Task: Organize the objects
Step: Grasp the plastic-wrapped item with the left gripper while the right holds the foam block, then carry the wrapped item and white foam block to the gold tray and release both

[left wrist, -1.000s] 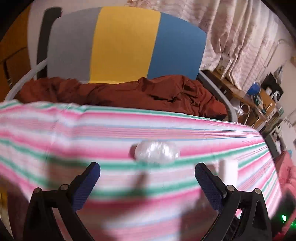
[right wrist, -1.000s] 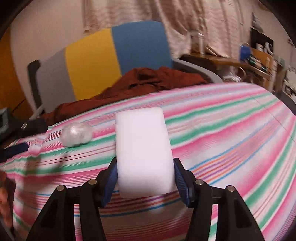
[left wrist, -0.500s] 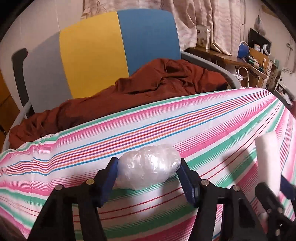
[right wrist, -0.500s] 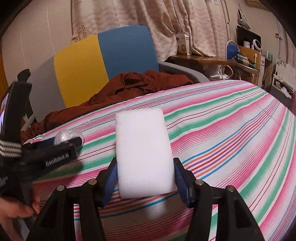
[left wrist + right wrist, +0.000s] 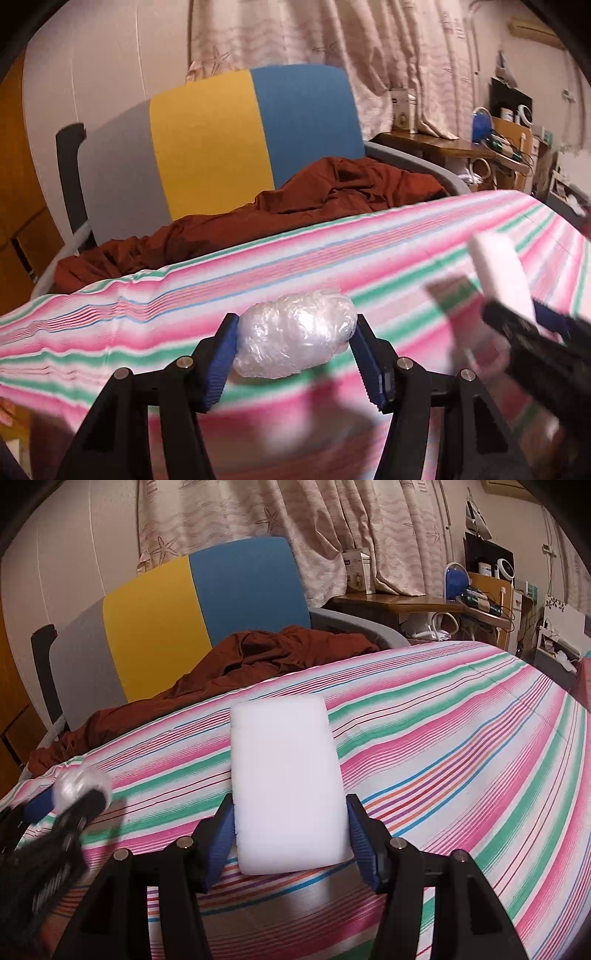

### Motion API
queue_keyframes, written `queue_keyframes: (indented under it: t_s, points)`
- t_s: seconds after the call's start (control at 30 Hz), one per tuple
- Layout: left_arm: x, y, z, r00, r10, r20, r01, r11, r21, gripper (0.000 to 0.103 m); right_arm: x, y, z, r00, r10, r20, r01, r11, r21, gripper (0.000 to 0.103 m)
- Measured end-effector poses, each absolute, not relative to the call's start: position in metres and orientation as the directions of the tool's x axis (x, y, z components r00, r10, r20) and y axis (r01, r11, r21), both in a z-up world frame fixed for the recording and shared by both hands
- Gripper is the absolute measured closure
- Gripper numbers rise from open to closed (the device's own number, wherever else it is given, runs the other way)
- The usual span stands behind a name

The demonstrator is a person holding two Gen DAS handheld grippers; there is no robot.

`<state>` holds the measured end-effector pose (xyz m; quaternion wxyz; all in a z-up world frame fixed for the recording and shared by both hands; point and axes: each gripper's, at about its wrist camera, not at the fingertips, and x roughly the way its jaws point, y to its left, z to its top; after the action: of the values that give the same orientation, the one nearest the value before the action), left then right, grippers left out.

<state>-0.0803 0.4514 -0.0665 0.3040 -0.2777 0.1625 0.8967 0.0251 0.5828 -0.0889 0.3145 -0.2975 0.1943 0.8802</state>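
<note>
White foam block (image 5: 286, 782), one; plastic wad (image 5: 295, 338), one

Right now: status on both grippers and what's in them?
Left gripper just closed on plastic-wrap ball. Right gripper shut on white foam block. Striped tablecloth ahead, nothing blocking.

No lettering is legible (all too blurred).

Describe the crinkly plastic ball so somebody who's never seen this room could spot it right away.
Find the striped tablecloth in front of the yellow and blue chair. Near its front edge, the left tongs have just closed on the plastic ball, their blue pads pressing both ends. Unlike the flat white foam block in the right tongs, it is rounded, translucent and wrinkled.
</note>
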Motion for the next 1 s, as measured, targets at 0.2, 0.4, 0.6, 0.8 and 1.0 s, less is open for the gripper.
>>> queue_keyframes:
  t_s: [0.2,0.4,0.6,0.8,1.0]
  points:
    - [-0.039,0.416,-0.061,-0.678,0.474,-0.562,-0.636,-0.762,0.124,0.042,0.027,0.567,-0.079,-0.621,0.484,-0.616,-0.669,-0.737,0.095,0.045]
    - [-0.007,0.387,-0.059,-0.670,0.500,-0.549,-0.650,-0.753,0.108,0.042,0.038,0.540,-0.071,-0.637,0.470,-0.611,-0.633,-0.771,0.067,0.045]
    - [0.018,0.351,-0.059,-0.664,0.515,-0.542,-0.649,-0.757,0.076,0.042,0.058,0.501,-0.065,-0.670,0.418,-0.613,-0.585,-0.806,0.089,0.045]
    - [0.049,0.311,-0.051,-0.681,0.554,-0.479,-0.659,-0.748,0.073,0.042,0.077,0.459,-0.061,-0.707,0.334,-0.623,-0.525,-0.838,0.147,0.045]
    - [0.066,0.265,-0.044,-0.662,0.570,-0.486,-0.647,-0.762,-0.012,0.042,0.094,0.424,-0.062,-0.718,0.262,-0.644,-0.492,-0.846,0.205,0.045]
